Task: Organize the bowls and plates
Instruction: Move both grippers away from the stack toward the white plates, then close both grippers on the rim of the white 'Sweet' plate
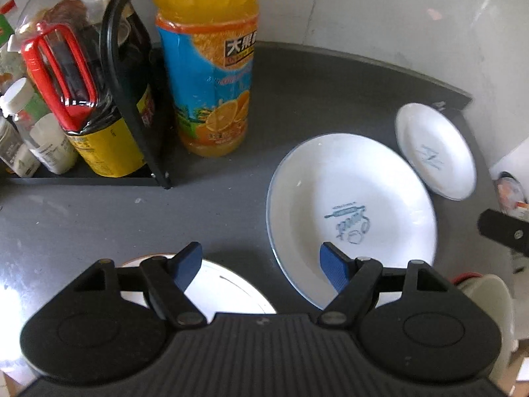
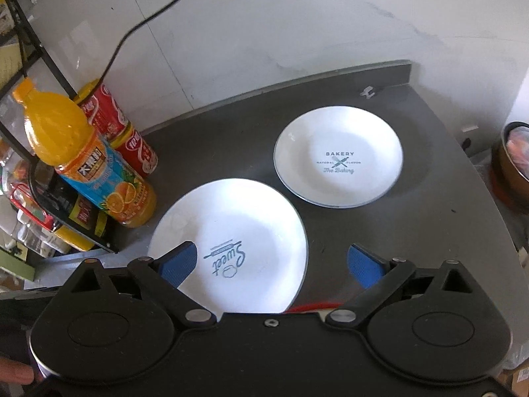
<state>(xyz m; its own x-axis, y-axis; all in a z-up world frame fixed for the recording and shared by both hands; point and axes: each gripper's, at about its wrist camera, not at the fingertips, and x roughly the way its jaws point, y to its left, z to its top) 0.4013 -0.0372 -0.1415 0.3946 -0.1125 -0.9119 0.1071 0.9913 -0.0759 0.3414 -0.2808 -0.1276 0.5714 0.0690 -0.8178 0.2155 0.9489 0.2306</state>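
Both the left tongs (image 1: 261, 263) and right tongs (image 2: 274, 261) hang wide and empty above the dark counter (image 2: 429, 225), probably because the large plate (image 2: 231, 228) and small plate (image 2: 337, 155) lie apart, unstacked.

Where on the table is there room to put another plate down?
Bare patch right of the Sweet plate and in front of the Bakery plate. Another in front of the rack, left of the Sweet plate. Crowded by the juice bottle and red cans.
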